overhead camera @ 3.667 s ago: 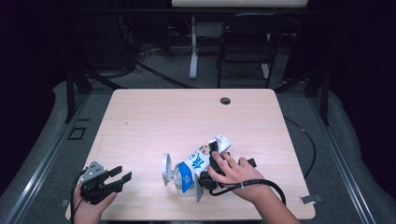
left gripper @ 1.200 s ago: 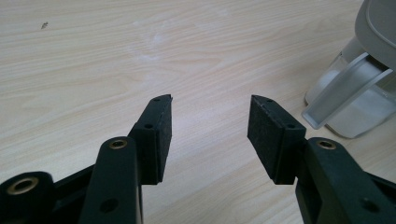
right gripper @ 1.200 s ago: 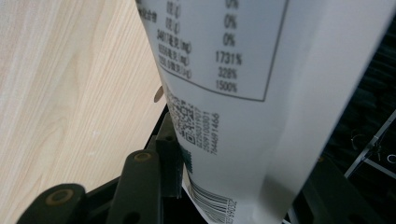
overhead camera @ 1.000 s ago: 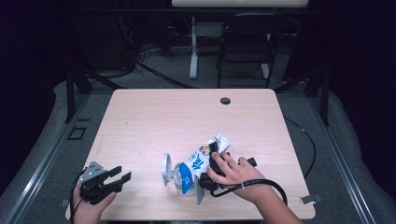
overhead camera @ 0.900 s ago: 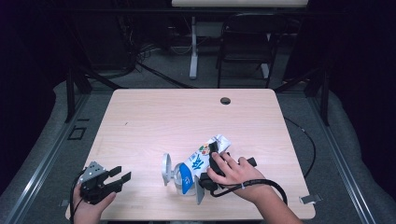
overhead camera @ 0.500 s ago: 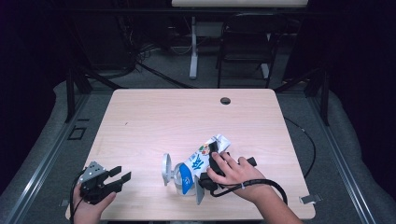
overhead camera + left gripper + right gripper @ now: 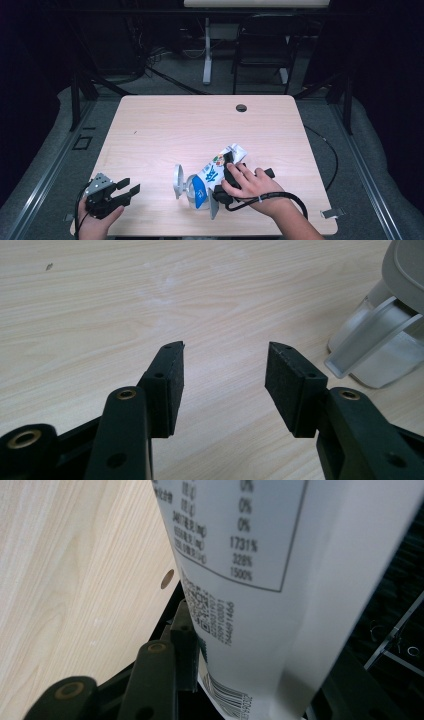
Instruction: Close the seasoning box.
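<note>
Nothing moved since earlier, right claw (image 7: 226, 175) clenched on carton (image 7: 212, 172), left claw (image 7: 224, 377) released

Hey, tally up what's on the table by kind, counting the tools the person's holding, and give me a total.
Carton: 1
Clear lidded jug: 1
Hand-held grippers: 2, left, right
Total: 4

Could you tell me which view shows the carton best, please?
The high view: the whole carton shows there, tilted over a clear container and held in the right tool. The right gripper view shows one white panel with the nutrition table and barcode, close up. The left gripper view shows the container, not the carton.
</note>
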Available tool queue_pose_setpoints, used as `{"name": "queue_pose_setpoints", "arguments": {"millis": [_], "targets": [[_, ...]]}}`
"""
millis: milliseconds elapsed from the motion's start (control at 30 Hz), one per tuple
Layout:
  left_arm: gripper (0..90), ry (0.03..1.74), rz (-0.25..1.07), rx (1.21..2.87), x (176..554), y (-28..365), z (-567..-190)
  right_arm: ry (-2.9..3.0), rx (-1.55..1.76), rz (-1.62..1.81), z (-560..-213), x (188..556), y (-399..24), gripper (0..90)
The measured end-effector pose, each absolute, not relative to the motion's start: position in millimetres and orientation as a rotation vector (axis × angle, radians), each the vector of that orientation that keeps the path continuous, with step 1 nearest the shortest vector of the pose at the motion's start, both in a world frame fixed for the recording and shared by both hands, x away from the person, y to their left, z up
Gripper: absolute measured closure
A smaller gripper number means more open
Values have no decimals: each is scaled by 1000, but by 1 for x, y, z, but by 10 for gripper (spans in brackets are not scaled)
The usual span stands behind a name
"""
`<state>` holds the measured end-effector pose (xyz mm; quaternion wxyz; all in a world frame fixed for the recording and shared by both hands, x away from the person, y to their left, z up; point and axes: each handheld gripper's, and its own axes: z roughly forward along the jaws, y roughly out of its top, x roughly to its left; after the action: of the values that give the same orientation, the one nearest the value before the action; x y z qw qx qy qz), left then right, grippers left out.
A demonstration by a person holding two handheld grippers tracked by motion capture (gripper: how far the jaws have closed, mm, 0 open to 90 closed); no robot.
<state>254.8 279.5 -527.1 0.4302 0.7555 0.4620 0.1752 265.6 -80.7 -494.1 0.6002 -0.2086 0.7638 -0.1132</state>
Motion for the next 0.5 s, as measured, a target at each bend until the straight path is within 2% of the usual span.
{"name": "queue_pose_setpoints", "arguments": {"millis": [500], "targets": [[505, 1151, 437, 1884, 255, 279, -527, 1769, -482, -255, -493, 266, -81, 627]]}}
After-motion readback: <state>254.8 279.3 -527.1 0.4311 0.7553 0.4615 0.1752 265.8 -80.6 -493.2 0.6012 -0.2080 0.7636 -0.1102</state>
